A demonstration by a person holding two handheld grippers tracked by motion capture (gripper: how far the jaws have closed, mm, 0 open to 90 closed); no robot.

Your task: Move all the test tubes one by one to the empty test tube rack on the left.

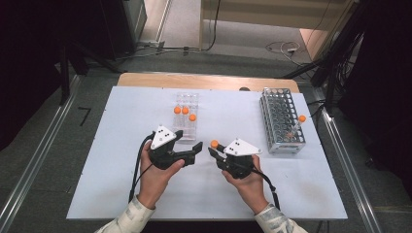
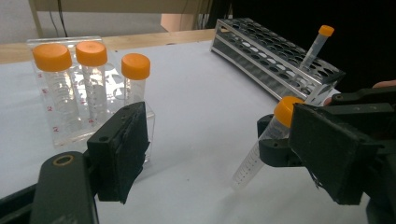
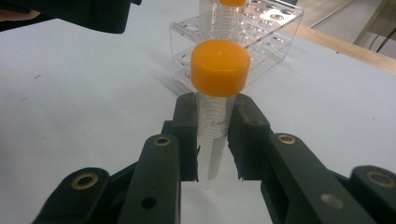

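Bright even light, soft shadows (foreground blurred)

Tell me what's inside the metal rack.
One orange-capped tube leans in a hole at the near right corner of the metal rack; its other holes look empty. The tube's bottom is hidden by the grid.

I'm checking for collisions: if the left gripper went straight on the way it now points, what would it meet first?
Probably the clear orange-capped tube held in the shut right gripper. It lies just beyond the open left gripper, between its jaws' line in the left gripper view, though depth there is uncertain.
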